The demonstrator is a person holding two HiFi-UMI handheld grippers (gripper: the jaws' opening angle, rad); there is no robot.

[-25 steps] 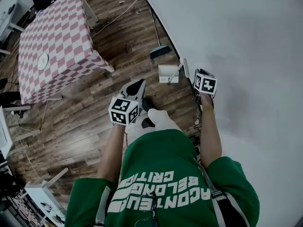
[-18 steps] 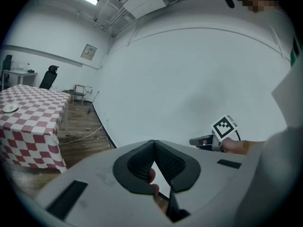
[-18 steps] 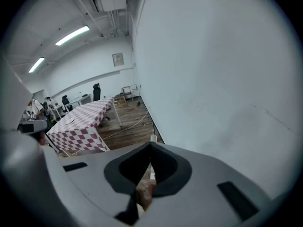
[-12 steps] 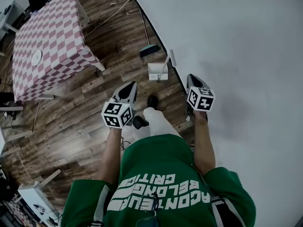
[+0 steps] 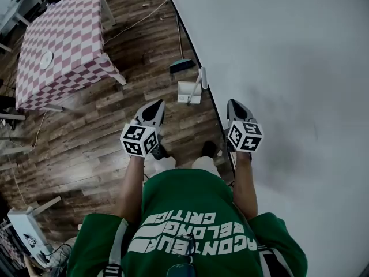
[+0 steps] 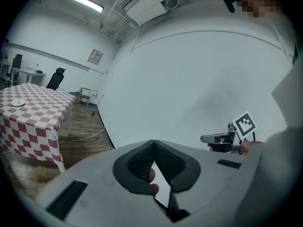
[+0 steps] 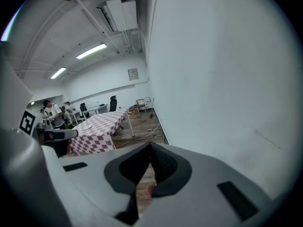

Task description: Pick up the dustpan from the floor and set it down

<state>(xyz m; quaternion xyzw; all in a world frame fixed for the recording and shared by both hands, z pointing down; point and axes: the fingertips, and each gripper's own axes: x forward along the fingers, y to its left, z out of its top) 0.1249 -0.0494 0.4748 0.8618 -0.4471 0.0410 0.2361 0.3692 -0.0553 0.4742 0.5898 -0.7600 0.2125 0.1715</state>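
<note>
- Head view: dustpan (image 5: 188,92) sits on the wood floor (image 5: 86,131) at the foot of the wall (image 5: 288,68). It is ahead of the left claw (image 5: 158,104) and right claw (image 5: 233,104), well apart from both. Pan lies flat; its long handle (image 5: 202,77) slants up and leans on the wall. Can't tell which way the mouth faces. Broom (image 5: 181,65) just past it along the wall; checked-cloth surface (image 5: 63,45) off left, cable (image 5: 138,21) beyond.
- Left gripper view: left claw jaws together, nothing in them. Surface with plate (image 6: 18,103) at left, right claw at right.
- Right gripper view: right claw jaws together, empty. Surface and left claw at left.
</note>
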